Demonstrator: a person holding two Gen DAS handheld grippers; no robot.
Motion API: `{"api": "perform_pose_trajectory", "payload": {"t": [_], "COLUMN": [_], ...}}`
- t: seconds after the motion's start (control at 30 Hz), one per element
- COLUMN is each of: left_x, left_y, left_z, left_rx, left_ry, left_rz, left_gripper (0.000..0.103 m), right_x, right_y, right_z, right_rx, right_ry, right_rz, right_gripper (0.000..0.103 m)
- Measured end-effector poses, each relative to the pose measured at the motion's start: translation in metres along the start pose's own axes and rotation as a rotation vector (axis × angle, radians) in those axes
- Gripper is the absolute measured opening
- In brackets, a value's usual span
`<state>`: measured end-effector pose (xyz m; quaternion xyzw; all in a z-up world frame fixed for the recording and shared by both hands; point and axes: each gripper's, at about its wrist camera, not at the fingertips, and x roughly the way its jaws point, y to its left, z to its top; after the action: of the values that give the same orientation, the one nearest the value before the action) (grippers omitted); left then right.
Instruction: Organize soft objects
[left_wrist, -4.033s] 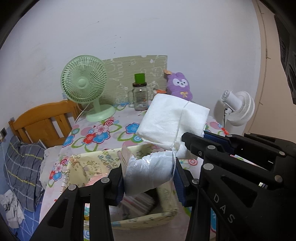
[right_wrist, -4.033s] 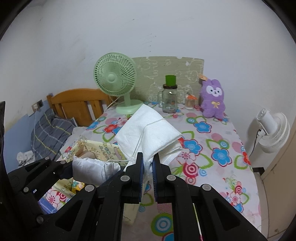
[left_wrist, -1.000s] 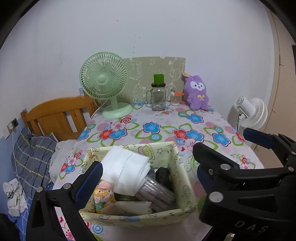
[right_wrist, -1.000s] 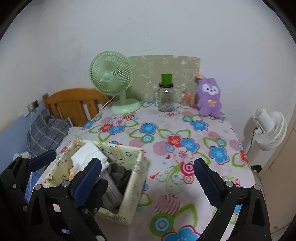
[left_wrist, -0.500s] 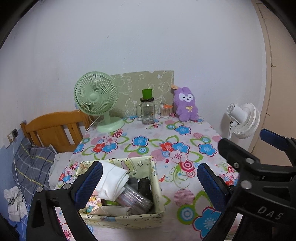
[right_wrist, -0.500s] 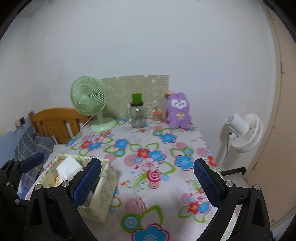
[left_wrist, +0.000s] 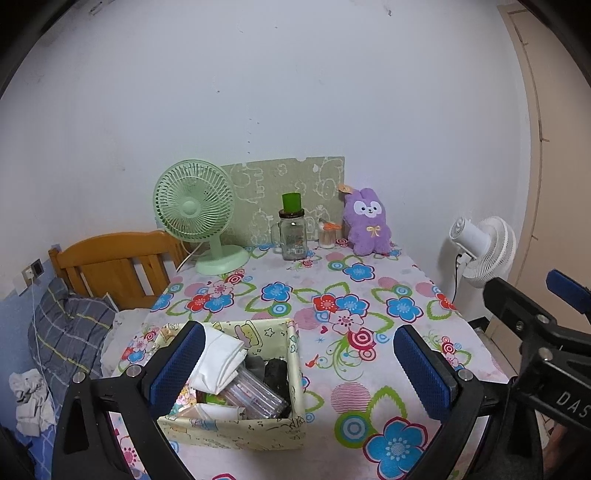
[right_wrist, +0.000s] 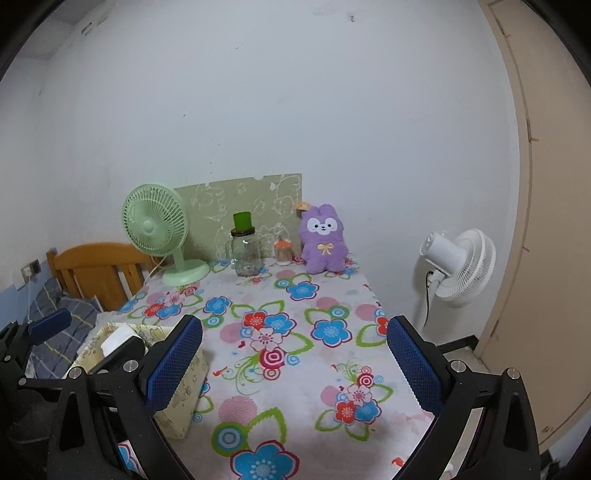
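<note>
- Left gripper (left_wrist: 297, 369) was wide open, holding nothing.
- Right gripper (right_wrist: 295, 363) was the same, spread and empty.
- White folded cloth (left_wrist: 218, 360) sat in the fabric basket (left_wrist: 236, 430) at 7 o'clock.

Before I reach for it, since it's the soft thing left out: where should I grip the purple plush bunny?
Grip the purple plush bunny across its torso, coming from the front. It sits upright against the wall, facing the grippers, with a small jar close on its left, so the back is blocked.

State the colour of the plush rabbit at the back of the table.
Purple, with a white face and a yellow bow; the plush rabbit shows best in the right wrist view.
</note>
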<state>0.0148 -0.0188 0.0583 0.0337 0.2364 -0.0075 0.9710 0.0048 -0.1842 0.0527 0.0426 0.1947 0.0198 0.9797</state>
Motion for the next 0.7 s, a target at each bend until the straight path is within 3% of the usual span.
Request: {"api": "perform_pose_trajectory", "payload": {"t": [0.7], "left_x": [-0.011], "left_y": [0.013], "left_z": [-0.011], "left_rx": [-0.059], "left_ry": [-0.018], "left_rz": [0.028], "left_gripper": [0.103], "right_x": [-0.013], "right_y": [-0.003], "right_z": [-0.010], "right_rx": [0.011], "right_ry": [-0.029], "right_rz": [-0.001], "right_gripper": [0.103]}}
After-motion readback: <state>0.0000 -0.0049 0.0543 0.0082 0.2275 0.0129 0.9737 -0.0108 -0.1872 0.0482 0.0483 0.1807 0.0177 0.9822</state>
